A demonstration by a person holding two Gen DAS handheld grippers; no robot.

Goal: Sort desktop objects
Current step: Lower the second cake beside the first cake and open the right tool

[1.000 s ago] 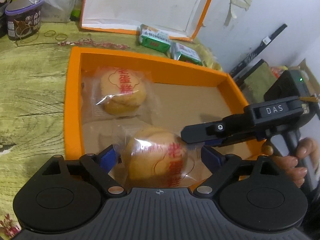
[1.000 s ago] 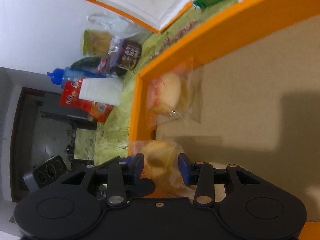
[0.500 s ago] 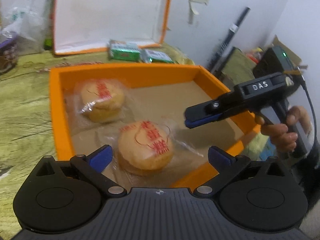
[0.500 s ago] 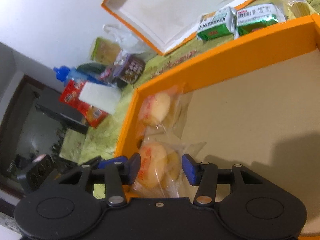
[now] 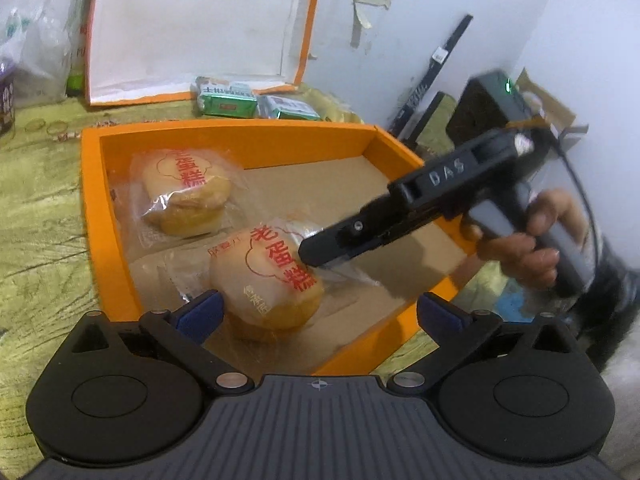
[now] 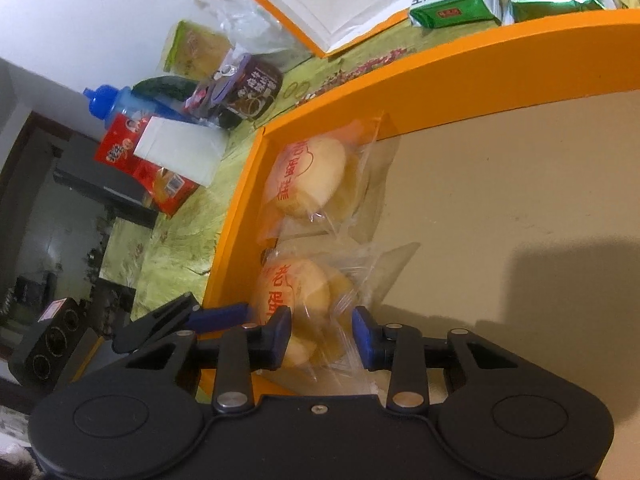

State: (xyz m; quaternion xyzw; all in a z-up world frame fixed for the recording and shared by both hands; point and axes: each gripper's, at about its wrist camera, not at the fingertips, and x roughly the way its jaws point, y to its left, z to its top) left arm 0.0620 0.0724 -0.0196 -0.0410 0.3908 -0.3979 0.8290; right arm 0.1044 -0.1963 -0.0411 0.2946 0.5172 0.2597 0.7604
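An orange box [image 5: 90, 216] holds two wrapped yellow cakes with red print. The far cake [image 5: 184, 192] lies in the box's back left corner. The near cake [image 5: 264, 284] lies just ahead of my left gripper [image 5: 320, 316], which stands wide open with the cake in front of its left pad. My right gripper [image 5: 316, 254] comes in from the right, held by a hand, its tip on that cake. In the right wrist view my right gripper [image 6: 322, 334] has narrowed on the near cake [image 6: 296, 292], pads touching cake and wrapper. The far cake [image 6: 308, 176] lies beyond it.
The box's lid [image 5: 192, 28] leans against the wall behind. Two green packets [image 5: 228, 102] lie between lid and box. A dark jar [image 6: 256, 88], blue bottle [image 6: 104, 102] and red snack bag [image 6: 132, 152] stand left on the green tablecloth [image 5: 40, 248].
My left gripper let go of the near cake, opened wide and drew back. The cake now lies in the box. My right gripper has narrowed onto it.
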